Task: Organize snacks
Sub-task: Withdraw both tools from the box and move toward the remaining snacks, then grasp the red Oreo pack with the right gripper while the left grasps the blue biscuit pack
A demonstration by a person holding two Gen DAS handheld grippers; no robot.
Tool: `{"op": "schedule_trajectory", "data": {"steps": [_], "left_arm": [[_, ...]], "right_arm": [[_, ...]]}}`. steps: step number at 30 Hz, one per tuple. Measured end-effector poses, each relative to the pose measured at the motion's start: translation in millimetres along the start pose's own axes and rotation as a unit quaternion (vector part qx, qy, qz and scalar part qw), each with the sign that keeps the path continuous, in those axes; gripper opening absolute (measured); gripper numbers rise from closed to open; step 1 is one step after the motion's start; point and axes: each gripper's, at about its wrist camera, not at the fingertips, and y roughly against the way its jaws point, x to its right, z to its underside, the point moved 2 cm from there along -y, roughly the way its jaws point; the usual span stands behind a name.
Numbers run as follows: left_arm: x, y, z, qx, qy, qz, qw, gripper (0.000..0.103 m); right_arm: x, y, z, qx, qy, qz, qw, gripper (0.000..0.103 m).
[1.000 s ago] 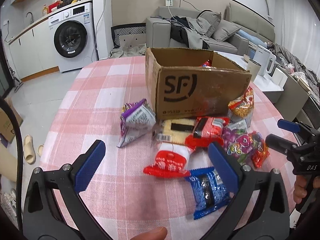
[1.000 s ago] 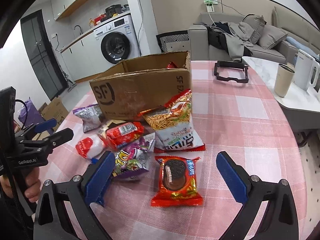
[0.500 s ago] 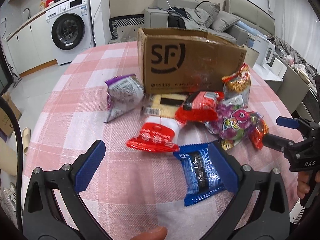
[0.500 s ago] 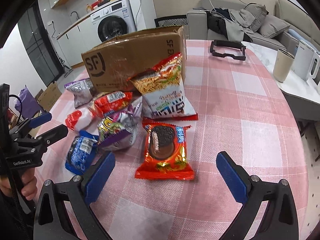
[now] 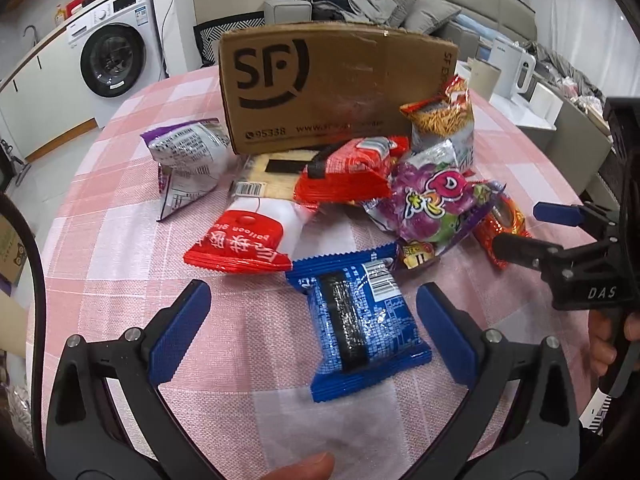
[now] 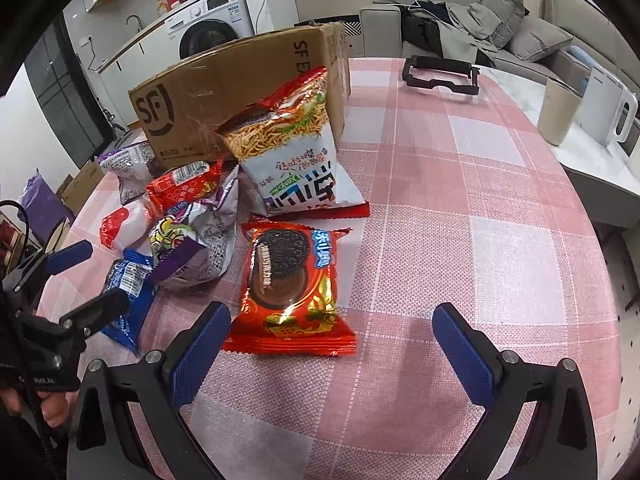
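Several snack packets lie in front of a brown SF cardboard box (image 5: 336, 84) on a pink checked tablecloth. My left gripper (image 5: 316, 326) is open, its jaws on either side of a blue cookie packet (image 5: 360, 320), low over it. My right gripper (image 6: 332, 344) is open, just before a red Oreo packet (image 6: 288, 288), which lies nearer its left jaw. Behind are a purple candy bag (image 5: 436, 204), a red and white packet (image 5: 248, 236), a red packet (image 5: 348, 172), a noodle bag (image 6: 296, 148) leaning on the box, and a silver-purple bag (image 5: 184, 160).
The box (image 6: 224, 92) stands at the table's middle. A black frame (image 6: 440, 72) lies at the far side. A beige cup (image 6: 558, 112) and a white kettle (image 6: 608, 108) stand on a side table at right. Bare cloth lies right of the Oreo packet.
Both grippers have moved forward and down toward the snacks. The blue packet now lies between my left jaws; the Oreo packet is closer to my right gripper. Both stay open.
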Motion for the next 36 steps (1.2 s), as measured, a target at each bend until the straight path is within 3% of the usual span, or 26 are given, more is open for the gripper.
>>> {"op": "schedule_trajectory", "data": {"steps": [20, 27, 36], "left_arm": [[1.3, -23.7, 6.7, -0.031, 0.004, 0.002, 0.9995, 0.102], [-1.6, -33.3, 4.2, -0.043, 0.001, 0.018, 0.9989, 0.102], [5.1, -33.2, 3.7, -0.040, -0.021, 0.051, 0.9977, 0.081]], "right_arm": [[6.2, -7.9, -5.8, -0.009, -0.008, 0.011, 1.000, 0.101], [-1.4, -8.4, -7.0, -0.004, 0.019, 0.003, 1.000, 0.088], [-9.2, -10.7, -11.8, 0.002, 0.032, -0.017, 0.999, 0.073]]}}
